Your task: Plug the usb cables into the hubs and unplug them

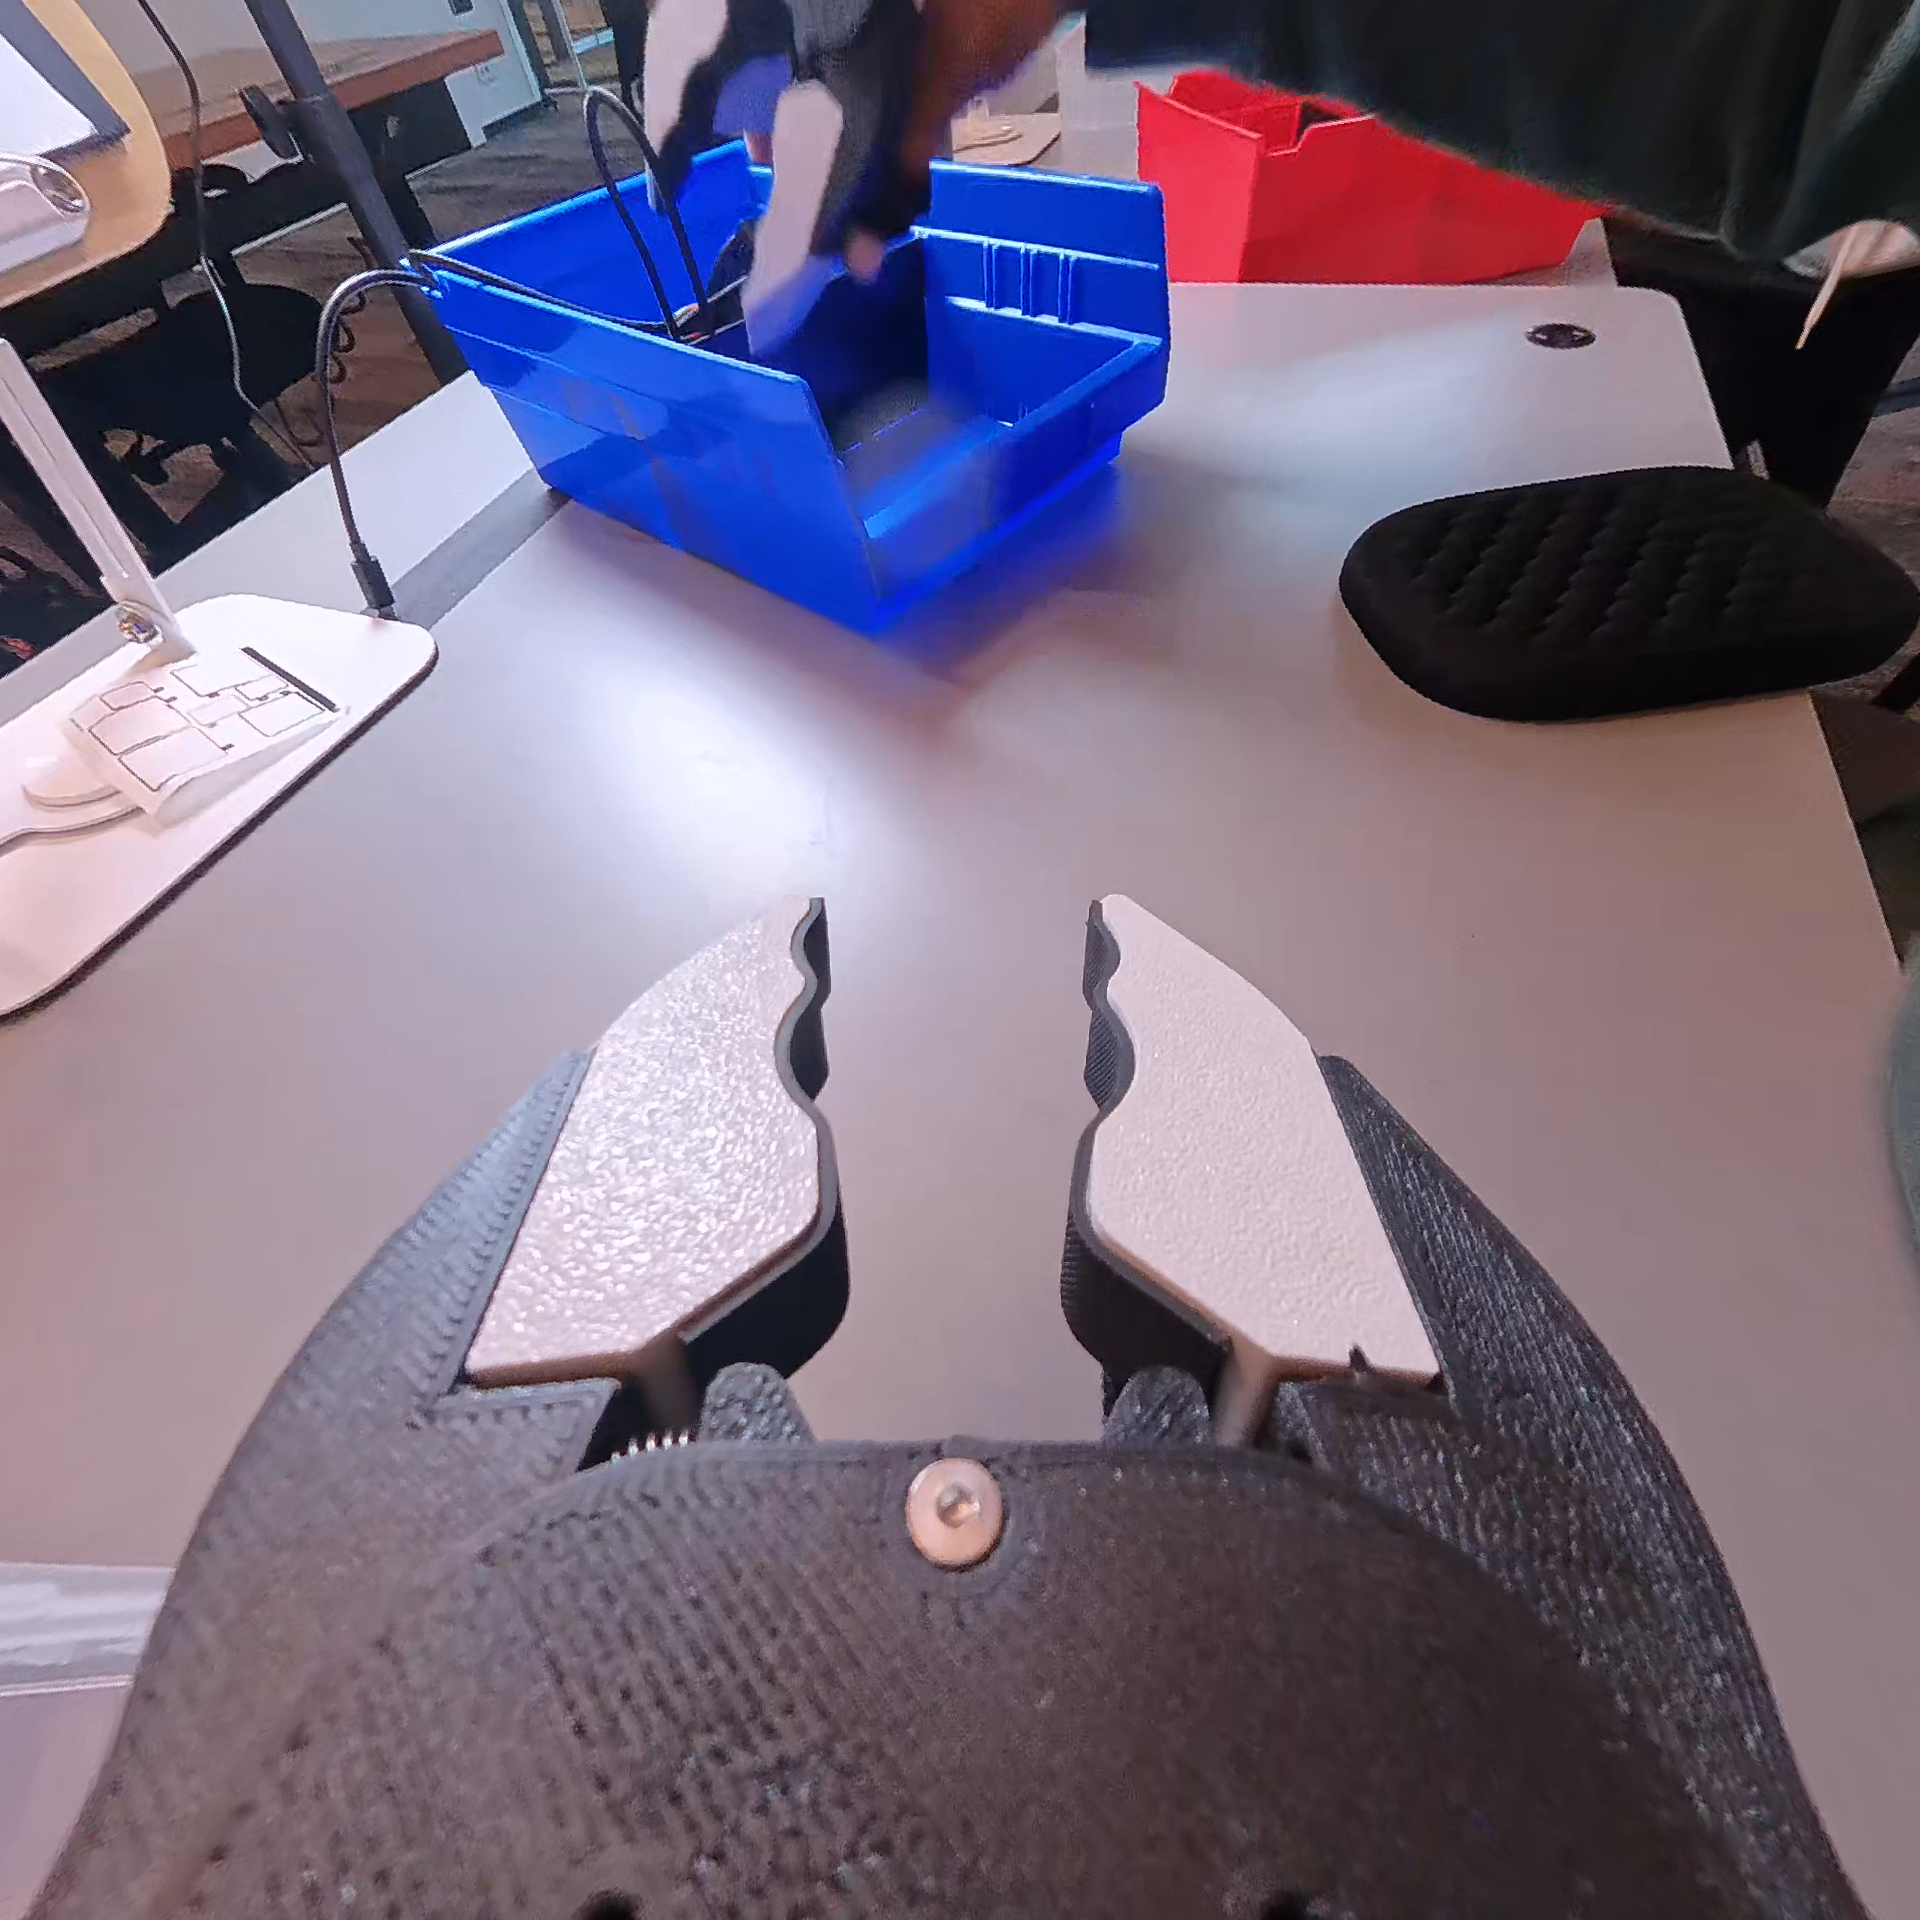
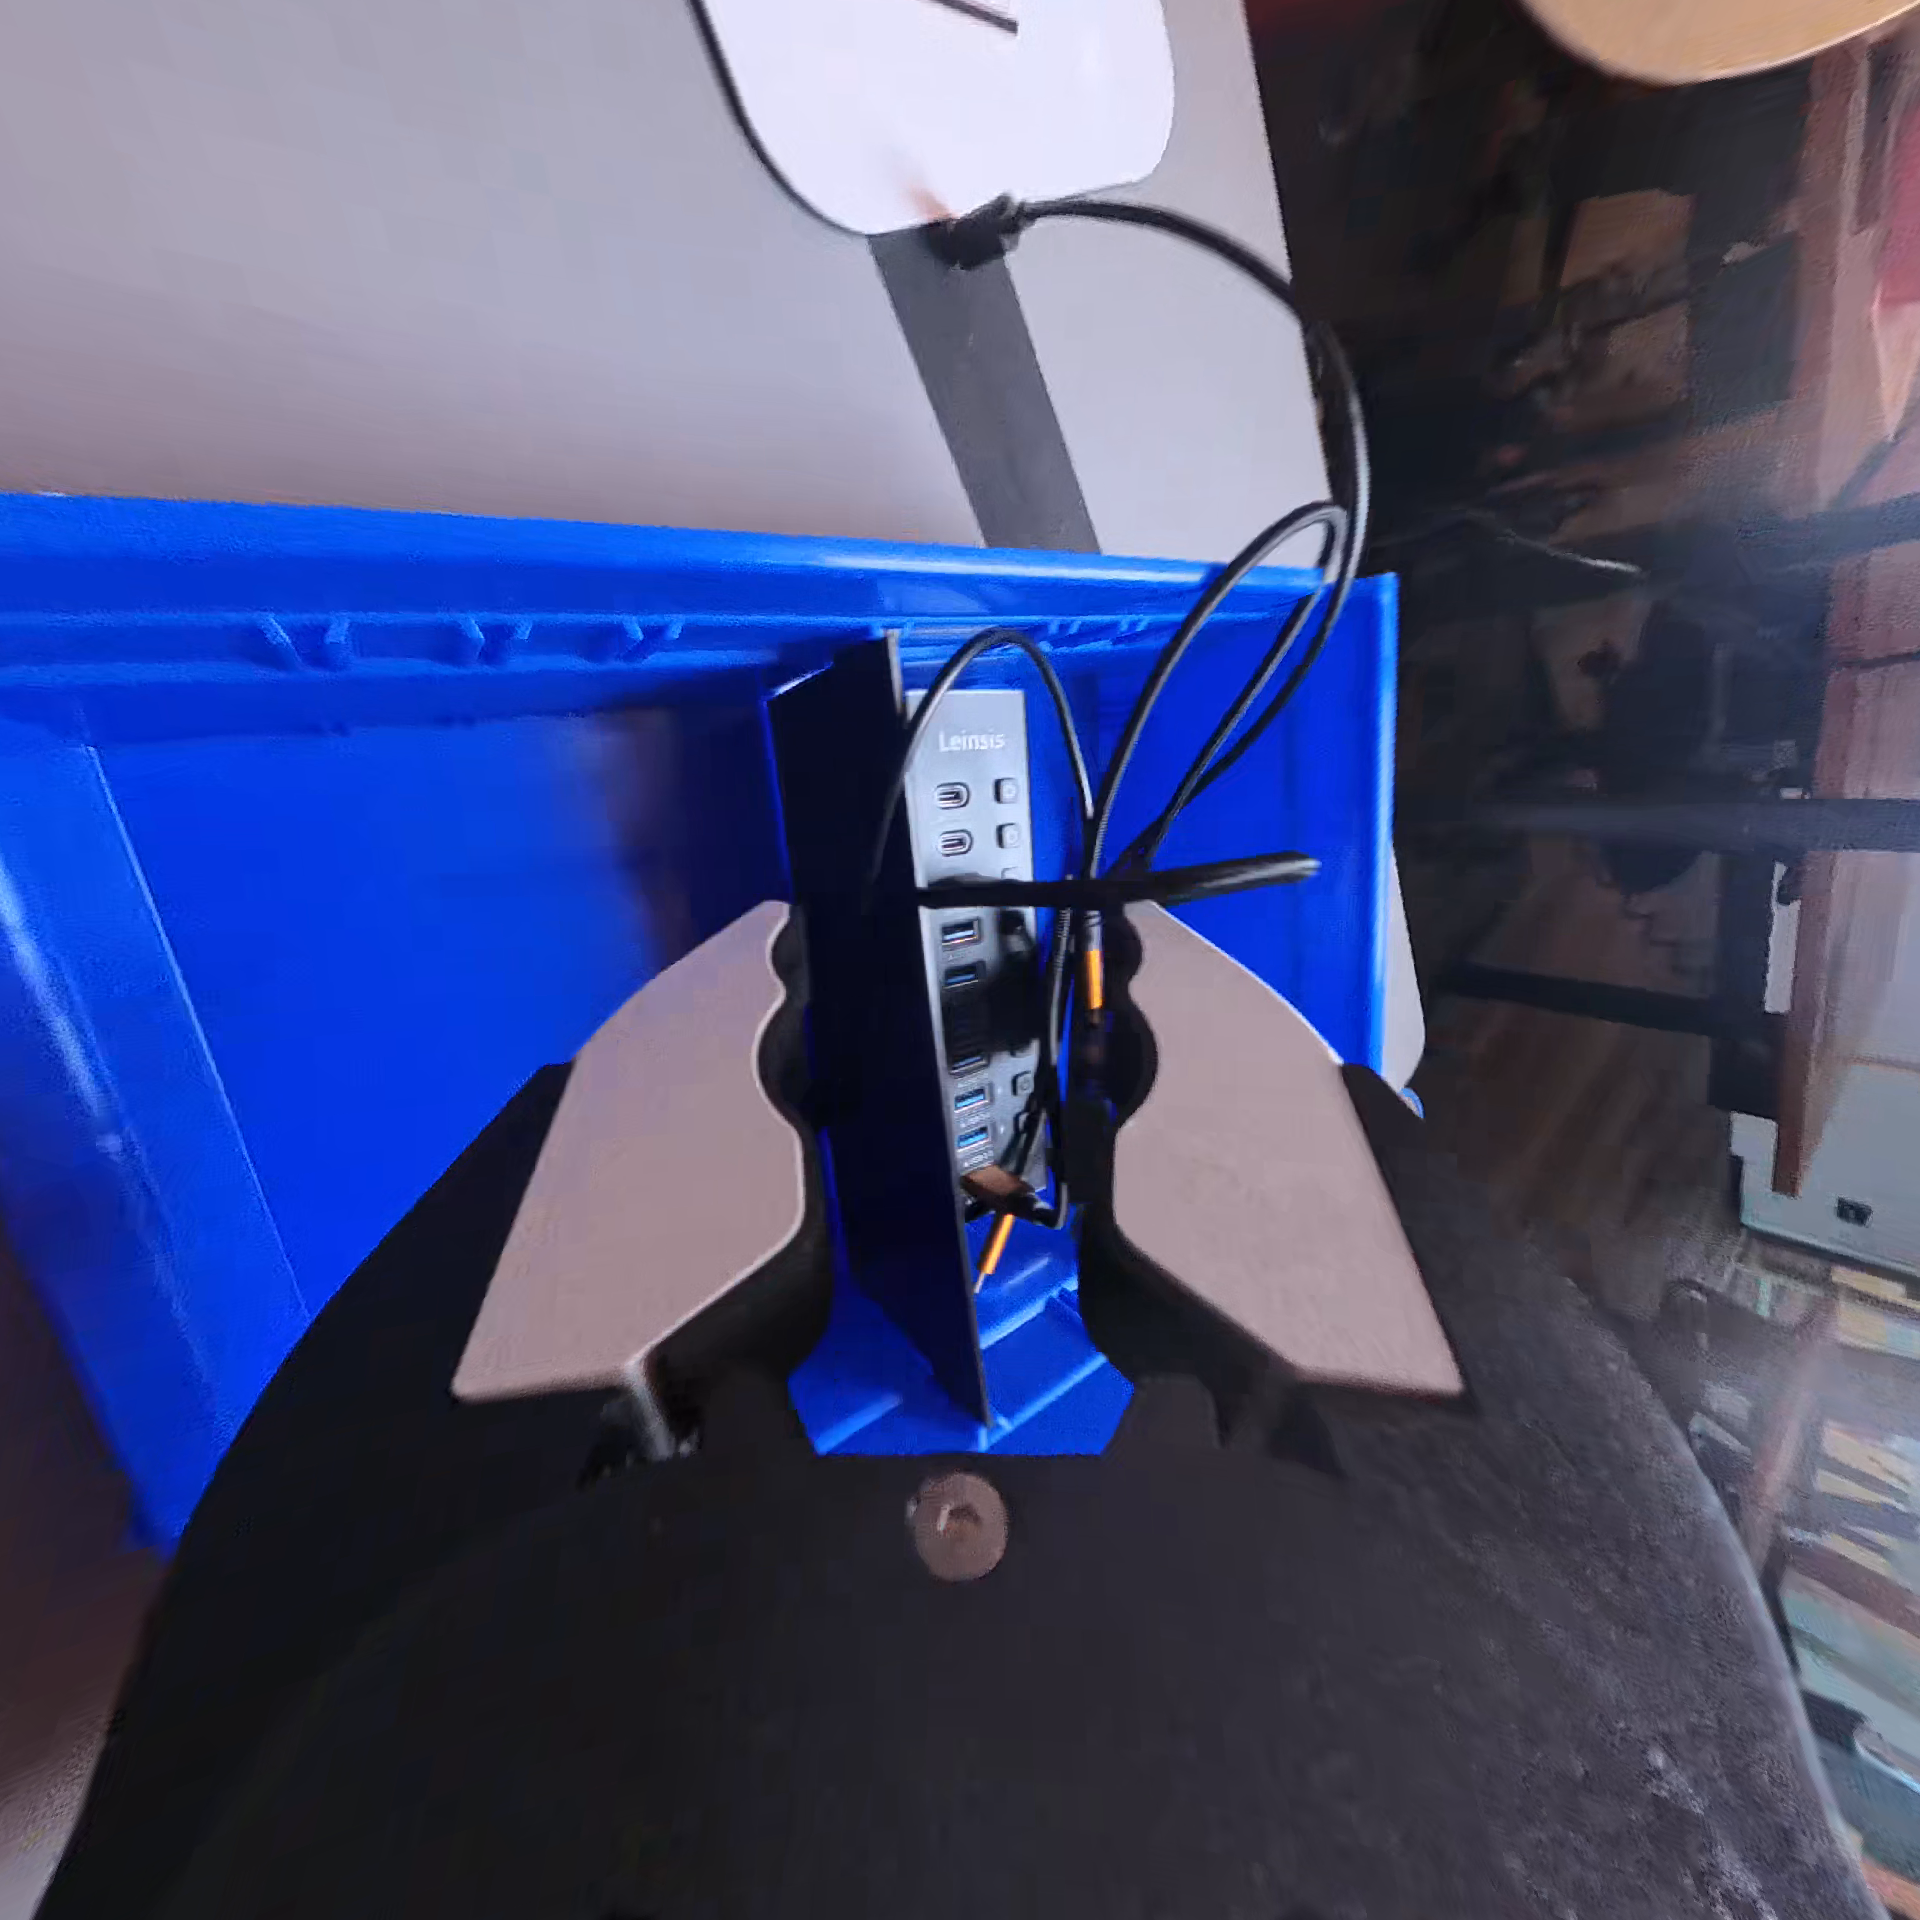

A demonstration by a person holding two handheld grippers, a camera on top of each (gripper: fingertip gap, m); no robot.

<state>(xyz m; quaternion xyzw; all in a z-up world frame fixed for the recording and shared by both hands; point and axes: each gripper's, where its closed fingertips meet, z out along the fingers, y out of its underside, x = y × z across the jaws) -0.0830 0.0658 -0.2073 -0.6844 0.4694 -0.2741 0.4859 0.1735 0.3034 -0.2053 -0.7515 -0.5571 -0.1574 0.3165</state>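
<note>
Left wrist view: the left claw [image 1: 956, 935] hung over the grey table [image 1: 1351, 935], its fingers spread apart with only bare tabletop between them (released, gripping nothing).
Blue bin: the blue bin [image 1: 727, 457] stood well ahead of the left claw, slightly to its left, with a red bin [image 1: 1340, 197] farther back to the right.
Other claw from afar: the right claw [image 1: 821, 239] reached down into the blue bin from above, blurred.
Pad: a black textured pad [image 1: 1621, 592] lay ahead and to the right of the left claw, at the table's edge.
Stand: a white stand base [image 1: 208, 748] sat ahead on the left.
Right wrist view: the right claw [image 2: 956, 935] was inside the blue bin [image 2: 364, 883], fingers held wide, straddling a thin upright divider [image 2: 873, 1039] and the hub.
Right claw state: released; the pads touched nothing that I could make out.
Hub: the grey USB hub [image 2: 971, 821] stood just right of the divider, between the fingertips.
Cables: black cables [image 2: 1195, 748] looped over the hub and past the right finger; one orange-collared plug [image 2: 1091, 977] hung beside that fingertip (whether any was seated in a port I could not tell).
</note>
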